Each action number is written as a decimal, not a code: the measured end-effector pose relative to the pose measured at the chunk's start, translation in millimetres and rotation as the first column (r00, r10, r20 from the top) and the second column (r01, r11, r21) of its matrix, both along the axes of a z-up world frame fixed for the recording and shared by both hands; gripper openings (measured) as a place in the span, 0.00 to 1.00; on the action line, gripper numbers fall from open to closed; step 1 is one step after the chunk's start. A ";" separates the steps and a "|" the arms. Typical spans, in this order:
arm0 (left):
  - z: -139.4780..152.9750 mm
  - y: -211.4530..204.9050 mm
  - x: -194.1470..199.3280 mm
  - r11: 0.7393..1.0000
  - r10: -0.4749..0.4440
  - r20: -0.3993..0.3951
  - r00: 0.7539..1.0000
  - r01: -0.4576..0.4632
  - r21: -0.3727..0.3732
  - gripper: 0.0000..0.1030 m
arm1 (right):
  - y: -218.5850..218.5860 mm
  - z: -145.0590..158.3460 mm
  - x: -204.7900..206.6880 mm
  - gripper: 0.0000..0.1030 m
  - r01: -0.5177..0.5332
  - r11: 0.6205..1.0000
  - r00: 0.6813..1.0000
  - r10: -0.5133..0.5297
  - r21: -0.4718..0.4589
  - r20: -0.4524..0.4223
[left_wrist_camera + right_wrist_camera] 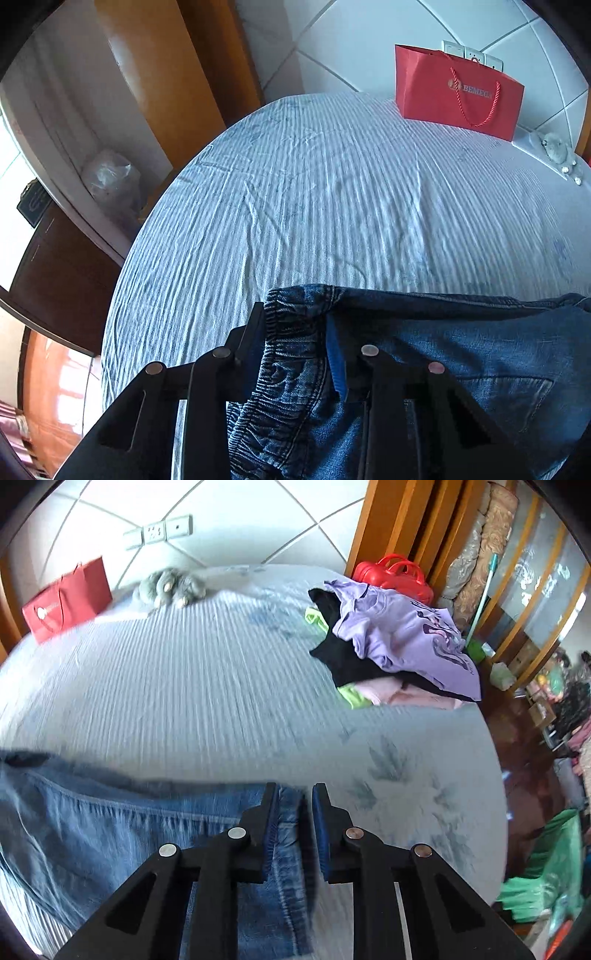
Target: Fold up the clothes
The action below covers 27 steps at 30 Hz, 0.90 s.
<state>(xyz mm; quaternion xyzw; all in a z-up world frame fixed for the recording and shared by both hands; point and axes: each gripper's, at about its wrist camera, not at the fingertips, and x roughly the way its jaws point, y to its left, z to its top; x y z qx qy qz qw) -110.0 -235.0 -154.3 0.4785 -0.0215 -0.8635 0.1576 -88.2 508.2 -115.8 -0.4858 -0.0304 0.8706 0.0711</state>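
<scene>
A pair of blue jeans (461,350) lies across the near part of the bed. In the left wrist view my left gripper (295,325) is shut on the bunched elastic waistband, which fills the gap between its fingers. In the right wrist view the jeans (110,819) stretch off to the left. My right gripper (295,801) is shut on their stitched right-hand edge, its blue pads narrowly apart around the denim. That view is blurred.
The bed has a pale striped sheet (332,203). A red paper bag (458,92) stands at the headboard, beside a grey plush toy (170,587). A pile of purple, black, green and pink clothes (399,646) lies at the far right by a red basket (395,572).
</scene>
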 end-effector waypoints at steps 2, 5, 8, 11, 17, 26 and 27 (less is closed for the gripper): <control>-10.5 -2.1 -6.9 0.999 0.029 0.016 0.999 -0.029 0.018 0.30 | 2.5 -8.1 -16.5 0.18 -0.004 1.000 1.000 0.004 -0.013 0.005; -19.8 2.5 -8.8 0.999 0.038 0.041 0.998 -0.039 0.026 0.30 | 12.5 -22.3 -21.9 0.18 0.004 0.995 0.999 0.001 -0.101 0.045; -21.1 -6.2 -8.0 0.995 0.048 0.038 0.998 -0.051 0.090 0.32 | 11.9 -31.0 -13.8 0.23 -0.001 0.989 0.997 0.013 -0.148 0.082; -24.2 -11.4 -8.3 0.989 0.057 0.044 0.997 -0.062 0.131 0.34 | 8.2 -51.4 -5.0 0.45 0.001 0.989 0.987 0.022 -0.146 0.157; -29.2 -14.0 -9.9 0.985 0.057 0.057 0.997 -0.065 0.158 0.34 | -10.0 -79.8 1.2 0.18 -0.042 0.991 0.971 0.070 -0.125 0.229; -31.8 -11.6 -11.7 0.989 0.048 0.064 0.997 -0.056 0.134 0.34 | -8.9 -47.4 -1.3 0.12 -0.031 0.999 0.996 0.033 -0.020 0.085; -33.8 -10.9 -14.0 0.991 0.045 0.071 0.996 -0.053 0.125 0.34 | -5.9 -54.9 -5.4 0.12 -0.024 0.999 0.995 0.028 -0.037 0.100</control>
